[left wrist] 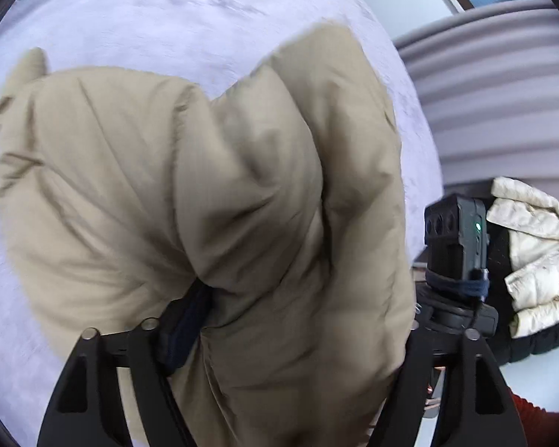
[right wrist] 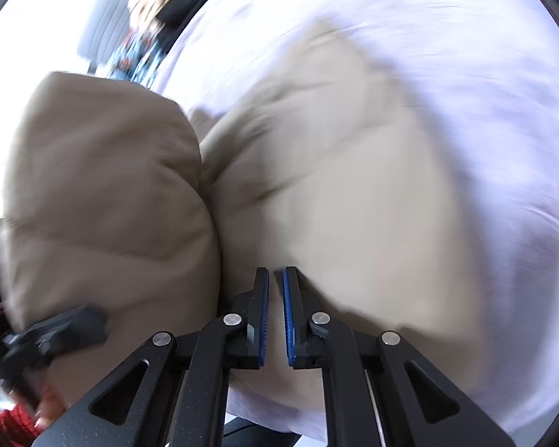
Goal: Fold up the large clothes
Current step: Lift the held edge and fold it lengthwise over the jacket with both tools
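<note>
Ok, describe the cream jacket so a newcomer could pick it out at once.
Start at the pale lilac bed cover and go off its edge toward the ribbed grey panel. Below that lies the cream jacket, crumpled on something black. Unlike the big tan padded coat, it is whitish and lies off the bed.

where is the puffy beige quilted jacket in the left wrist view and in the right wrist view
Left wrist view: the puffy beige quilted jacket fills the centre, bunched between the spread fingers of the left gripper.
Right wrist view: it fills the left and centre in two bulging lobes, blurred, behind the shut right gripper.
Shared landmark: the pale lilac sheet under the jacket.
</note>
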Available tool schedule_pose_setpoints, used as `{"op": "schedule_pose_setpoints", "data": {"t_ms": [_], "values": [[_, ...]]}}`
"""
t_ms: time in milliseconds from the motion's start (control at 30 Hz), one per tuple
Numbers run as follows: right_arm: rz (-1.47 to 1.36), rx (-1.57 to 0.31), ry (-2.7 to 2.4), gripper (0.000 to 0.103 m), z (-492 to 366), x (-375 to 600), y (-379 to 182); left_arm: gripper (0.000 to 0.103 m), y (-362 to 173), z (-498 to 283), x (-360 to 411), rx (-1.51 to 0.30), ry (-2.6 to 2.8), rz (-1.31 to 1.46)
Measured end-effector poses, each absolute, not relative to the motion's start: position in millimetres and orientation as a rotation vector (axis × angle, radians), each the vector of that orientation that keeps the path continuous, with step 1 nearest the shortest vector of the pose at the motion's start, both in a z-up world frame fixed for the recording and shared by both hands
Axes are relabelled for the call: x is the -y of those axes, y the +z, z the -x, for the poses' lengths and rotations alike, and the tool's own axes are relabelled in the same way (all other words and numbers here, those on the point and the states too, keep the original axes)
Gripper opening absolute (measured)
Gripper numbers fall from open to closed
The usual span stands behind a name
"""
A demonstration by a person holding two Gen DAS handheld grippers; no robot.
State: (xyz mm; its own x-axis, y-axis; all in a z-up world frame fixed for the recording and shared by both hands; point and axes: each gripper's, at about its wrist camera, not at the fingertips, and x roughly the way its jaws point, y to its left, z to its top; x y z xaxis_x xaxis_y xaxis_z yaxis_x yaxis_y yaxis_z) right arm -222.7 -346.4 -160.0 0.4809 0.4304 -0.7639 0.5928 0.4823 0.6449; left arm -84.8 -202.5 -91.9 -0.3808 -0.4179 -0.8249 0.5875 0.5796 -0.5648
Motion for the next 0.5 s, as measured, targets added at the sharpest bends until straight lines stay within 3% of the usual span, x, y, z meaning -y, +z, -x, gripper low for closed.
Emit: {"op": "schedule_pose_setpoints", "data": {"t_ms": [67,133,200,267,300,500], "values": [[-1.164,-1.115,-0.147,0.009,245.1,355.9,-159.4,0.077,-106.9,87.1,215.4,-1.659,-1.099,-0.145],[-1.172,-1.105,-0.148,0.009,263.2,358.2,-154.9,0.084,-116.8,85.1,225.1,-1.669,-1.106,-0.119],[-1.166,-1.084,-0.131,0.024,277.8,357.2,-144.0,0.086,-120.3,81.6,227.5,-1.668,-1.09,-0.099],[-1.152,-1.04,-0.101,0.085,286.7,350.2,-128.0,0.086,-122.4,79.0,240.6,-1.666,-1.073,-0.106],[-1.144,-1.006,-0.067,0.09,290.2,346.5,-116.7,0.086,-121.7,79.7,242.5,-1.66,-1.069,-0.115],[-1.053,-1.003,0.158,0.091,259.1,307.6,-88.8,0.086,-113.2,68.7,263.4,-1.585,-1.071,-0.165]]}}
